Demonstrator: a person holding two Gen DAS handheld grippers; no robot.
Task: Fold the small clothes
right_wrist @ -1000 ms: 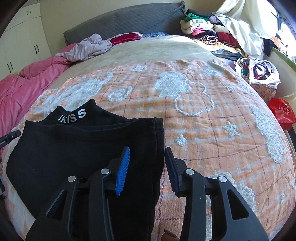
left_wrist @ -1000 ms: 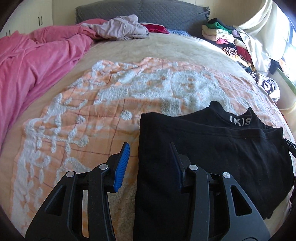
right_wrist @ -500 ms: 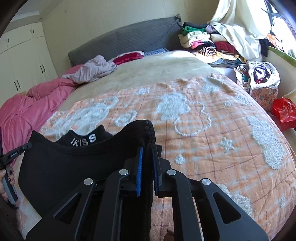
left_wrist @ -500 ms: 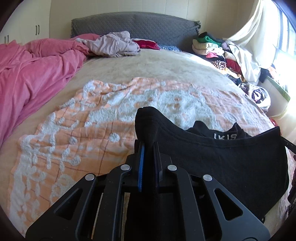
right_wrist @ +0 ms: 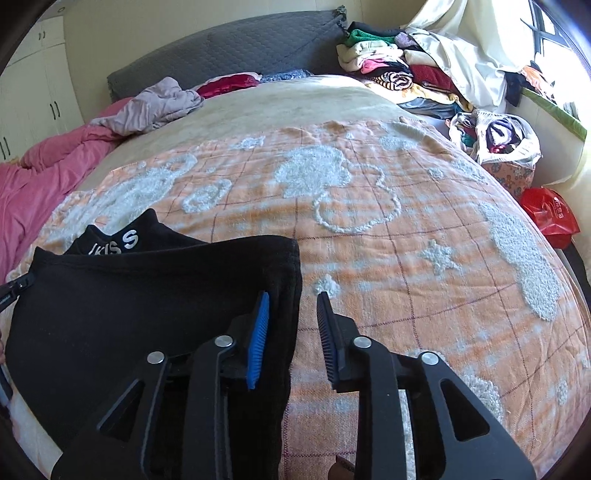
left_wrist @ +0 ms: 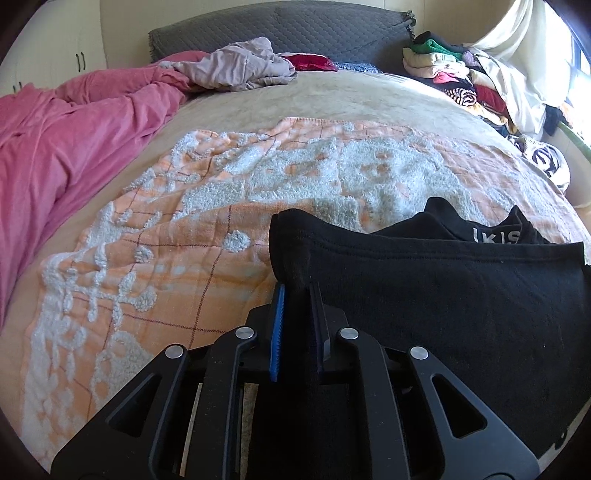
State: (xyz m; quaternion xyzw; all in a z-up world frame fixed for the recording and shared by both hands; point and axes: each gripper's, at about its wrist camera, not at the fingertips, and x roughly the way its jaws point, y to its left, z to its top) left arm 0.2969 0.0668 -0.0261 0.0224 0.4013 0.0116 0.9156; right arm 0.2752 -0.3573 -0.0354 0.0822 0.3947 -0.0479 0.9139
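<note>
A bed [left_wrist: 314,99] with a grey padded headboard [left_wrist: 295,26] carries an orange-and-white tufted blanket [left_wrist: 221,192] under a black garment [left_wrist: 443,295], with a pink duvet [left_wrist: 66,136] along one side and a crumpled lilac garment [left_wrist: 236,70] near the headboard.

Bed [left_wrist: 295,99] with beige cover; orange-and-white tufted blanket [right_wrist: 369,229] spread across it. Pink duvet [left_wrist: 55,147] bunched along left side. Grey quilted headboard [left_wrist: 280,26]. Lilac garment [left_wrist: 236,66] crumpled near it. Stacked clothes [right_wrist: 388,66] at far right; red bag [right_wrist: 550,214] beside bed.
</note>
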